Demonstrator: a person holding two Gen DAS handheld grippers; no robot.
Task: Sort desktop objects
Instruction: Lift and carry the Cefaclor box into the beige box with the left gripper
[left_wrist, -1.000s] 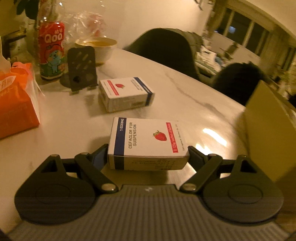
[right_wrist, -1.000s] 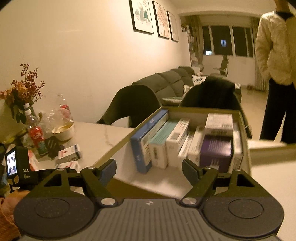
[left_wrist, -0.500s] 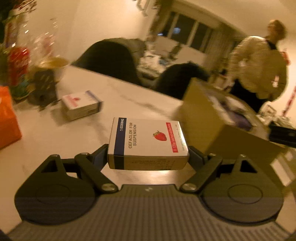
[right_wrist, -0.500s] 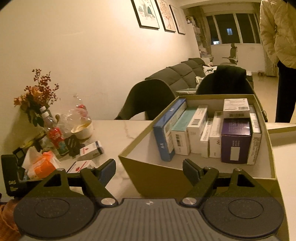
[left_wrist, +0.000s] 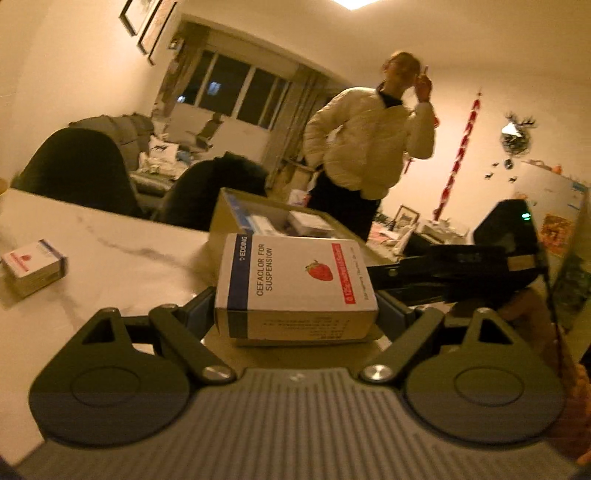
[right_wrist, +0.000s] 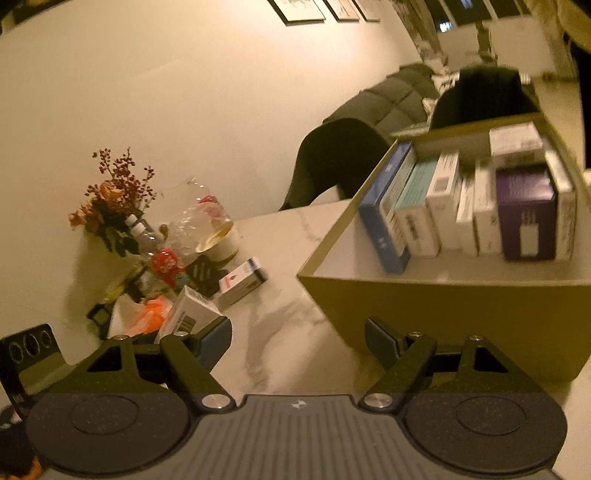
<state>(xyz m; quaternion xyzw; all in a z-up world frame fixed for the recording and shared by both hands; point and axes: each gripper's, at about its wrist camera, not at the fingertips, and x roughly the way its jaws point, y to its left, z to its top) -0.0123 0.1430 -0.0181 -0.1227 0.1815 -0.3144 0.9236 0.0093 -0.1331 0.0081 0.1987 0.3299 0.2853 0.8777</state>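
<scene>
A home living-dining room: marble table (right_wrist: 280, 325), sofa (right_wrist: 391, 99), framed pictures (right_wrist: 303, 9), flower vase (right_wrist: 114, 206).

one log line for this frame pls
left gripper: shut on white Cefaclor medicine box | right gripper: open, empty | olive cardboard box: part filled | phase: carrying

In the left wrist view the held medicine box (left_wrist: 295, 286) hides the near wall of the cardboard box (left_wrist: 221, 218) behind it, and the packs inside that box are too blurred to read. The small print on the held box's front face is illegible. In the right wrist view the packs standing in the cardboard box (right_wrist: 443, 295) are smeared, their labels unreadable. The bottle (right_wrist: 168, 264) beside the flowers (right_wrist: 114, 192) is partly hidden by clutter.
</scene>
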